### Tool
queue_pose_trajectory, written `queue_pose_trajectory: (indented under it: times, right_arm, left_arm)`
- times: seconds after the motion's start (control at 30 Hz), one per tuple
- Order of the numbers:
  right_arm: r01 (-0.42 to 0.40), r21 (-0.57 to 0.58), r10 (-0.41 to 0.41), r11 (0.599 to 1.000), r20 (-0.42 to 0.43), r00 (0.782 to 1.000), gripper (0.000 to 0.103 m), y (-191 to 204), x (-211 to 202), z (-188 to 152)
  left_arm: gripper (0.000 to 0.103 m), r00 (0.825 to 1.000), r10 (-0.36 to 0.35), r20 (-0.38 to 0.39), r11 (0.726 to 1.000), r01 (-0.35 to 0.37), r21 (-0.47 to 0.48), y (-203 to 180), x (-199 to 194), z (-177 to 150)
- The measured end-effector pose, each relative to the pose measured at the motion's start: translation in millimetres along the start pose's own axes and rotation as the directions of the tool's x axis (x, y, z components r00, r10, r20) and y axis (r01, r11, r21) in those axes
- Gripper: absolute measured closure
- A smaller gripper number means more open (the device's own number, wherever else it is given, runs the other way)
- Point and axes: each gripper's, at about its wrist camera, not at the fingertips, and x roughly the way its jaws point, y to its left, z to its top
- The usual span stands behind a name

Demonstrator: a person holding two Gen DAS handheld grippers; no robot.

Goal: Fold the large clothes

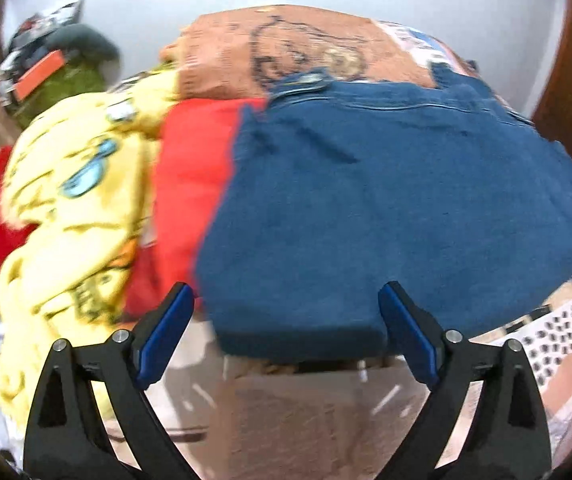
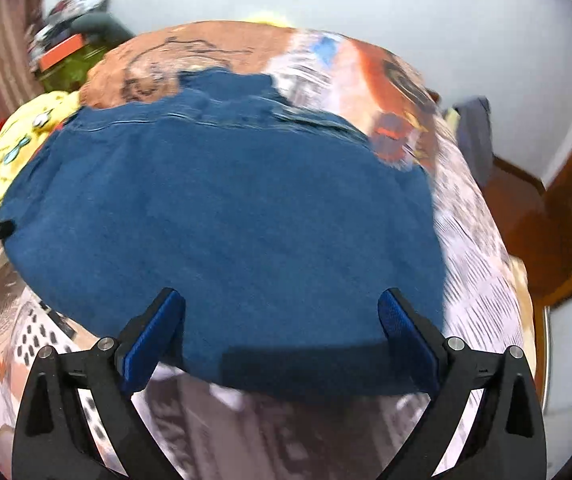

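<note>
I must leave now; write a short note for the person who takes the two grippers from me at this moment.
Left gripper: jaws open, nothing between them.
Right gripper: jaws open, nothing held.
The blue denim garment lies flat on the patterned bedcover, its near edge just ahead of both grippers.
A yellow printed cloth and a red cloth lie beside it.
Done: it looks folded once. Left: probably the next fold.
</note>
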Motion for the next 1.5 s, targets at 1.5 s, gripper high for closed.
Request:
queue_pose_trajectory:
  times: [1.5]
  right_arm:
    - [-0.047, 0.169, 0.053, 0.984, -0.033, 0.998, 0.005, 10.3, -33.0, -32.3]
  left_arm:
    - [0.045, 0.864, -0.487, 0.126, 0.583, 0.429, -0.690, 32.4, 68.3, -4.5]
